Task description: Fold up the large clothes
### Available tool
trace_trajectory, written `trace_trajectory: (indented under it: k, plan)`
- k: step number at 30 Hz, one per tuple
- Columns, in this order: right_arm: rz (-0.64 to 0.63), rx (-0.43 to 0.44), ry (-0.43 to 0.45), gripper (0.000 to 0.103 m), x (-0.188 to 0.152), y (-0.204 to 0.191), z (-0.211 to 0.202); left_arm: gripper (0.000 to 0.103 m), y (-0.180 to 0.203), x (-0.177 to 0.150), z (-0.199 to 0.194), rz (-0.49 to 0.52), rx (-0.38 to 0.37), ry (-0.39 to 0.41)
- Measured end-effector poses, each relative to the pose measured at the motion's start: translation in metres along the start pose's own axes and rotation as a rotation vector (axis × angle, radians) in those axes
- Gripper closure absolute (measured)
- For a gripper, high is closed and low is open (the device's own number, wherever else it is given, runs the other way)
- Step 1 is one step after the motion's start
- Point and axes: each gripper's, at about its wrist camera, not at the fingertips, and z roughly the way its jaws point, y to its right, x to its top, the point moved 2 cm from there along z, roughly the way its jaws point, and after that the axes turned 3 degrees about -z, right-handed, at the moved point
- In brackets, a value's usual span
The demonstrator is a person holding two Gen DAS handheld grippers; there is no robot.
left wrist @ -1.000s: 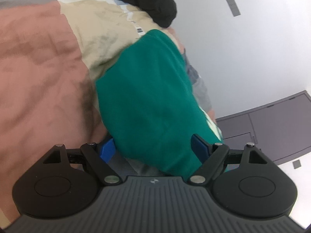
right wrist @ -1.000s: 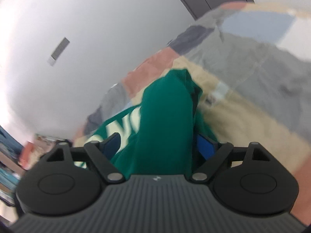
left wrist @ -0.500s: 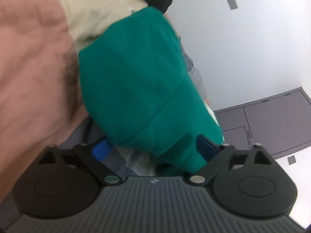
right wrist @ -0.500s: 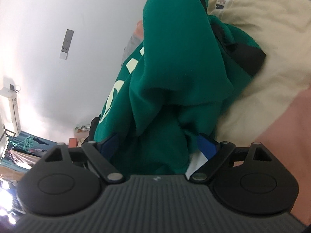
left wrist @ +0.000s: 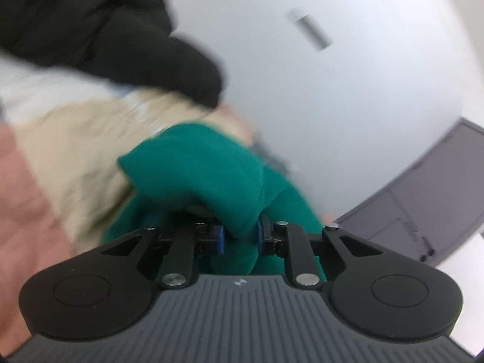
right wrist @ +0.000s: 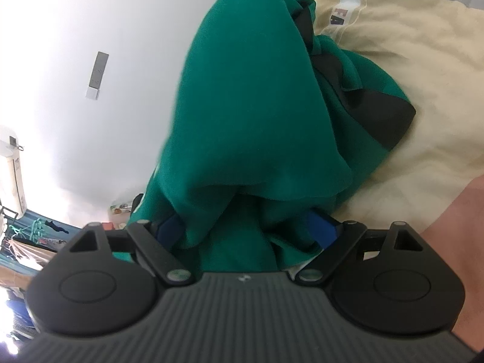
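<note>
The large green fleece sweatshirt point(right wrist: 251, 106) is bunched up over the cream part of the patchwork bedcover point(right wrist: 417, 69), rising in a soft hump with a dark ribbed cuff point(right wrist: 390, 121) spilling out at its side and a sliver of pale lettering just showing on its far edge. The left gripper point(left wrist: 239, 239) has its jaws drawn close together on a thick fold of the green cloth, the blue pads point(left wrist: 220, 239) pressing it from both sides, so the fabric drapes up and over from that pinch. The right gripper point(right wrist: 246, 230) sits with its jaws spread wide; the sweatshirt lies slumped between and over them, against the blue pads, but nothing is squeezed there. Around the garment the bedcover shows a pink panel point(left wrist: 27, 199) beside the cream one, and a black padded jacket point(left wrist: 99, 30) lies heaped further up the bed. Behind rises a plain white wall point(left wrist: 348, 96) with a small grey switch plate point(left wrist: 310, 31), and a grey cabinet point(left wrist: 429, 199) stands off to the side.
</note>
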Motion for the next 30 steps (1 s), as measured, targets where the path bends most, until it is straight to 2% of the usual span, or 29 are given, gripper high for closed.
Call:
trace_trajectory:
  k: [2, 4, 6, 7, 11, 16, 18, 21, 23, 25, 30]
  plan:
    - [-0.003, 0.0, -0.005, 0.013, -0.001, 0.0, -0.001, 0.081, -0.022, -0.011, 0.015, -0.049, 0.058, -0.064]
    - [-0.002, 0.001, -0.01, 0.013, -0.002, 0.0, 0.0, 0.081, -0.034, -0.014, 0.022, -0.1, 0.071, -0.11]
    - [-0.004, -0.001, -0.013, 0.013, -0.002, -0.001, -0.001, 0.082, -0.035, -0.015, 0.016, -0.129, 0.057, -0.103]
    - [-0.006, -0.001, -0.012, 0.013, -0.001, -0.001, -0.001, 0.085, -0.033, -0.012, 0.013, -0.133, 0.05, -0.097]
    - [0.008, 0.003, -0.011, 0.013, 0.0, -0.001, -0.002, 0.088, -0.02, -0.008, -0.009, -0.111, 0.008, -0.08]
    - [-0.013, 0.002, -0.004, 0.013, 0.005, 0.002, -0.006, 0.087, -0.031, -0.017, -0.005, -0.119, 0.037, -0.116]
    - [-0.018, 0.008, 0.0, 0.013, 0.005, 0.0, -0.01, 0.084, -0.03, -0.022, -0.008, -0.115, 0.035, -0.121]
    - [-0.023, 0.026, 0.028, 0.013, 0.008, -0.001, -0.017, 0.059, -0.032, -0.02, -0.009, -0.153, 0.029, -0.129]
    - [-0.028, 0.01, 0.029, 0.012, 0.01, -0.002, -0.016, 0.025, -0.035, -0.021, -0.014, -0.196, -0.003, -0.14]
    - [-0.016, -0.003, -0.001, 0.012, 0.011, -0.001, -0.008, 0.013, -0.036, -0.021, -0.018, -0.235, -0.029, -0.145]
    - [0.017, -0.027, -0.031, 0.012, 0.006, 0.004, -0.001, 0.004, -0.043, -0.029, -0.018, -0.337, -0.004, -0.183]
